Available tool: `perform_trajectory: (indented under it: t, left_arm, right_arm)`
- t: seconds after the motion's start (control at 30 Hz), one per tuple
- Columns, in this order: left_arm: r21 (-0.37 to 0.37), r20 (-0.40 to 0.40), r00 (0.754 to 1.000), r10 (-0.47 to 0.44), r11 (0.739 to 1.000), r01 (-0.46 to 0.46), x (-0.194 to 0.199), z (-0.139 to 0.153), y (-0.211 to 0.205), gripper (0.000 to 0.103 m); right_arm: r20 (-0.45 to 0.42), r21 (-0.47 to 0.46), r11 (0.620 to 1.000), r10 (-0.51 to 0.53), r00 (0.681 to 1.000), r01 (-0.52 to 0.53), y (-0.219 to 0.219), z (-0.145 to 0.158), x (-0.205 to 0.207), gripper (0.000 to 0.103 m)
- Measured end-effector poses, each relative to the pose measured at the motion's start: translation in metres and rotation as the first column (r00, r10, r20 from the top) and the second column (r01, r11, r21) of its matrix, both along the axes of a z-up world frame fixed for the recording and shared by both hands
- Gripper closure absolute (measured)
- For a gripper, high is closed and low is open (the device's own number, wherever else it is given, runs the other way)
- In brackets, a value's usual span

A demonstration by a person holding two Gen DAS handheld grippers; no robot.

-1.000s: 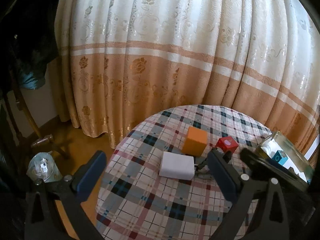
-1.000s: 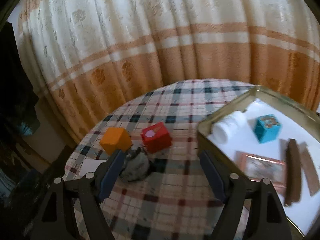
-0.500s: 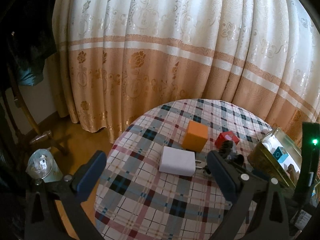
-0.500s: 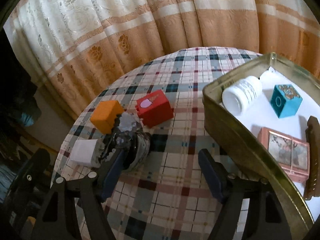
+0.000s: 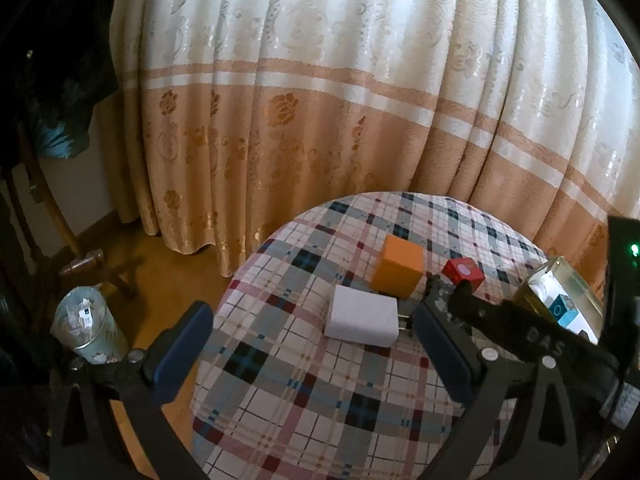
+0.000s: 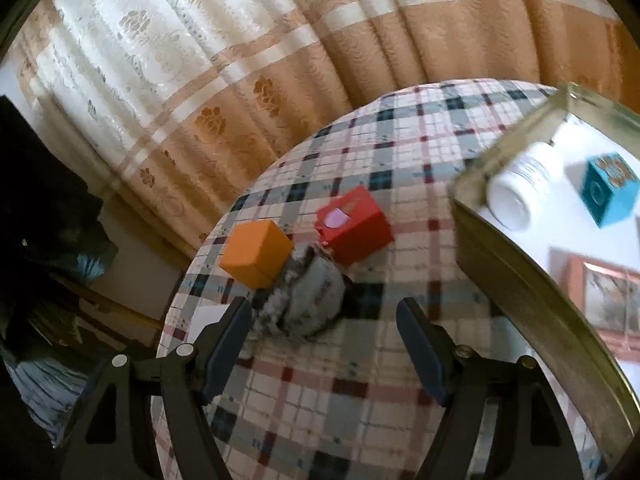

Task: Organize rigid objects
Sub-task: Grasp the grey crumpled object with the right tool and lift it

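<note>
Looking along your right gripper (image 6: 324, 344), you see its fingers spread wide with nothing held, the grey speckled round object (image 6: 308, 300) lying on the plaid surface (image 6: 320, 400) just ahead of the left finger; its make is hard to tell through the blur. That object touches the orange cube (image 6: 256, 252) and the red box (image 6: 352, 224), and hides part of each. The red box shows a pale round label on one face, unreadable. To the right, the gold-rimmed tray (image 6: 520, 272) is cut off by the frame; inside it a white bottle (image 6: 516, 188) lies on its side, its long axis running from lower left to upper right, near a teal cube (image 6: 608, 190) and a framed picture (image 6: 608, 296), half out of view. Your left gripper (image 5: 312, 344) also stands wide open and empty, above the surface, near a flat white box (image 5: 362, 316). From that view the right gripper's arm covers the grey object, and the letters "DAS" can be read on it
</note>
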State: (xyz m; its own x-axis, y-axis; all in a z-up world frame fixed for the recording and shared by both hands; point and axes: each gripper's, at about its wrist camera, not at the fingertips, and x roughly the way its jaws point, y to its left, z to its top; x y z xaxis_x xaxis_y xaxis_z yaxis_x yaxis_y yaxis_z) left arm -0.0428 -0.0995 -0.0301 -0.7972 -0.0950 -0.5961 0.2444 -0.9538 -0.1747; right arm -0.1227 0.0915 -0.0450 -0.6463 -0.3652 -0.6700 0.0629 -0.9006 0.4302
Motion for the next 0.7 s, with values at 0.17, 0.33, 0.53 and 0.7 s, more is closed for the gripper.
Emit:
perform_trajectory:
  t: [0.17, 0.33, 0.53, 0.7]
  left_arm:
    - [0.004, 0.011, 1.000, -0.001, 1.000, 0.001, 0.000, -0.002, -0.002, 0.002]
    - [0.000, 0.009, 1.000, -0.001, 1.000, 0.001, 0.002, -0.001, -0.002, 0.002]
    - [-0.015, 0.017, 1.000, -0.008, 1.000, 0.008, 0.002, -0.001, 0.001, 0.002]
    - [-0.027, 0.015, 1.000, -0.002, 1.000, 0.002, 0.002, -0.001, 0.002, 0.002]
  right_arm:
    - [0.034, 0.004, 1.000, 0.018, 0.999, -0.019, -0.014, -0.006, -0.021, 0.026]
    - [0.037, 0.044, 0.996, 0.070, 0.997, -0.072, -0.019, -0.005, -0.028, 0.051]
    - [0.012, 0.012, 0.994, 0.111, 0.994, -0.112, -0.004, -0.002, -0.007, 0.067]
    - [0.024, -0.048, 0.994, 0.104, 0.994, -0.102, 0.008, -0.005, 0.005, 0.070]
